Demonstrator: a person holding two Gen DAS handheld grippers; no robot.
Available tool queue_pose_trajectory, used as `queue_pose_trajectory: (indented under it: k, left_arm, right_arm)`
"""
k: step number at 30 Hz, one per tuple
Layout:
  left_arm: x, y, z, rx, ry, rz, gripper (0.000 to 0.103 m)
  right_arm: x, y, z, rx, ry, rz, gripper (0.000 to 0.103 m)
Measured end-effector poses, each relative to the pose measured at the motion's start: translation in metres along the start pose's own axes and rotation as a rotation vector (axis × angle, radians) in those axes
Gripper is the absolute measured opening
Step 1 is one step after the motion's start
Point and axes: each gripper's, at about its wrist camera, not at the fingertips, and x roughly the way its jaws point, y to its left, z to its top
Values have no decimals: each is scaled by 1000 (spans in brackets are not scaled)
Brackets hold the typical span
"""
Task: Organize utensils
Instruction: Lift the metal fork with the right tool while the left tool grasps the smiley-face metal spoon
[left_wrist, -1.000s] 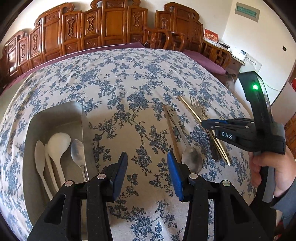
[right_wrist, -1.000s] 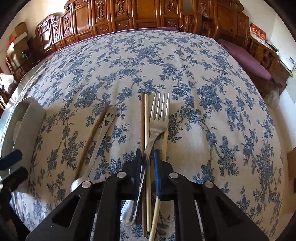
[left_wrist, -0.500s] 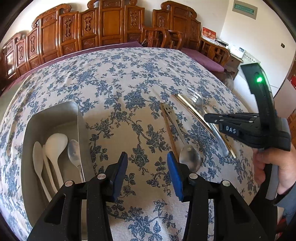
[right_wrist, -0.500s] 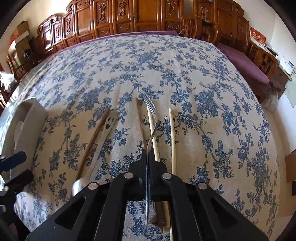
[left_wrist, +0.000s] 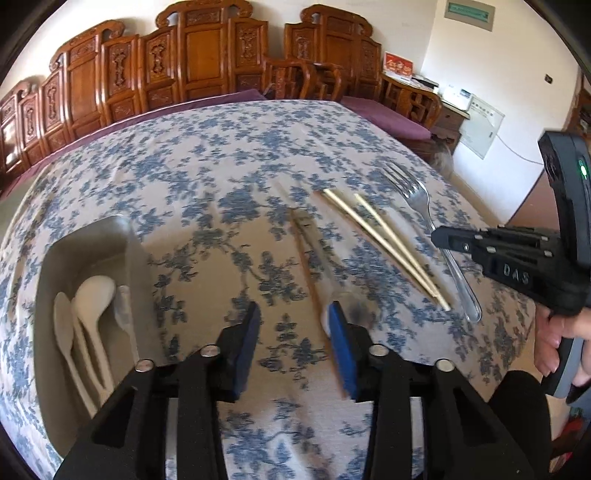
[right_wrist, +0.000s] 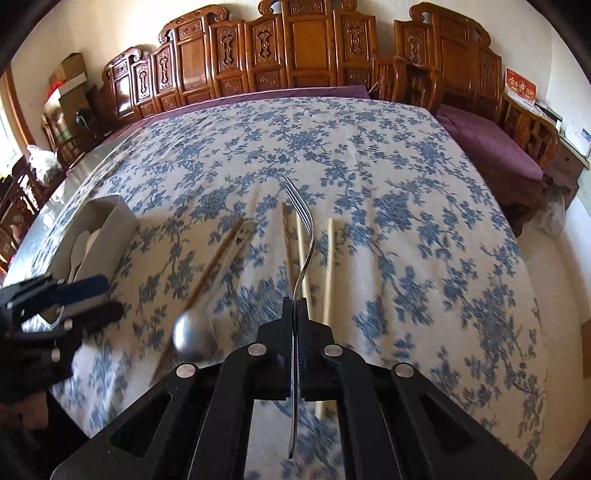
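My right gripper (right_wrist: 295, 306) is shut on the handle of a steel fork (right_wrist: 306, 229) and holds it above the floral tablecloth, tines pointing away. The left wrist view shows that fork (left_wrist: 424, 206) in the right gripper (left_wrist: 439, 236) over two pale chopsticks (left_wrist: 384, 243). My left gripper (left_wrist: 293, 328) hovers over the cloth with its jaws closing and nothing between them. A steel spoon (right_wrist: 194, 336) lies just right of its right finger. To its left a grey tray (left_wrist: 122, 236) holds white spoons (left_wrist: 92, 295) and one steel spoon.
Brown chopsticks (right_wrist: 218, 262) lie beside the steel spoon, and pale chopsticks (right_wrist: 328, 266) lie under the fork. Carved wooden chairs (right_wrist: 295, 55) line the far side of the table. A hand (left_wrist: 554, 332) grips the right tool at the right edge.
The right gripper shut on the fork's handle and lifted it off the chopsticks. The left gripper's jaws have come closer together.
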Motion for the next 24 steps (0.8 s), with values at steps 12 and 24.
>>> queue_pose_trajectory:
  k: [12,24]
  left_arm:
    - [41,-31,20,-1,110,-13,22]
    - [80,-49,40,0,234,71,16]
  right_arm:
    - [-12,-45,-26,66,-42,41,3]
    - [-26,-61,-17,119,-84,87,3]
